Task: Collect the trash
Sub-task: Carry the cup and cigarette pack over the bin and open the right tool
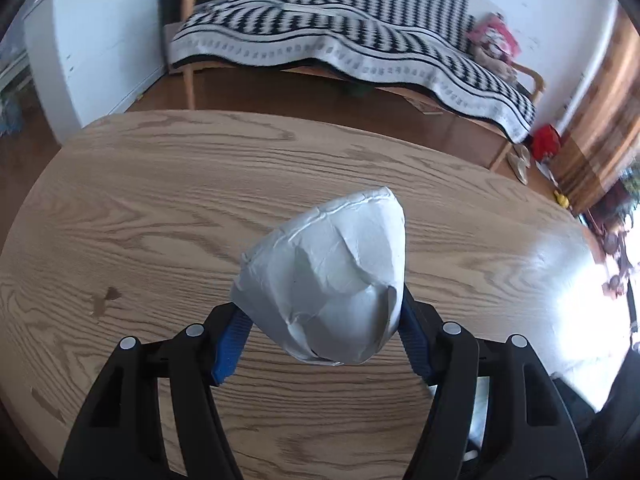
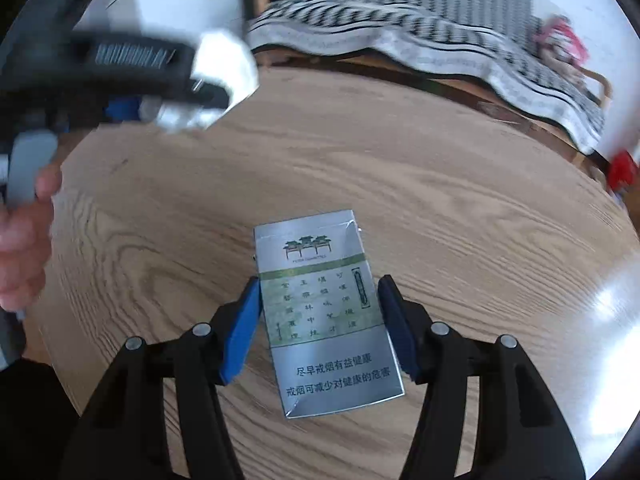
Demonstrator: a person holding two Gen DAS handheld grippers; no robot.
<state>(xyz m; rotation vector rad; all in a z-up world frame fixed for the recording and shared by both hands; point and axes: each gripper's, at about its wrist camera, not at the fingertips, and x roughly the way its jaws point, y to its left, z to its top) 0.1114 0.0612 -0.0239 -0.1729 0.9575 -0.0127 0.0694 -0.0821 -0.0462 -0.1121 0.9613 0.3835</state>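
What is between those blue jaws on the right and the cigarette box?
Nothing visible. The cigarette pack already sits between the right gripper jaws on the wooden table; whether they press it yet is unclear.

**Printing on the cigarette pack**

The only readable text stands on the silver-and-green cigarette pack (image 2: 326, 312) in the right wrist view. Its lower silver band carries two lines of Chinese: "尽早戒烟有益健康" above "戒烟可减少对健康的危害". The green middle panel holds a grid of smaller Chinese characters and a narrow vertical label at its right edge, all too small to read surely. Beneath a green pavilion emblem near the top sits a tiny line of Latin letters, illegible. In the left wrist view nothing can be read.
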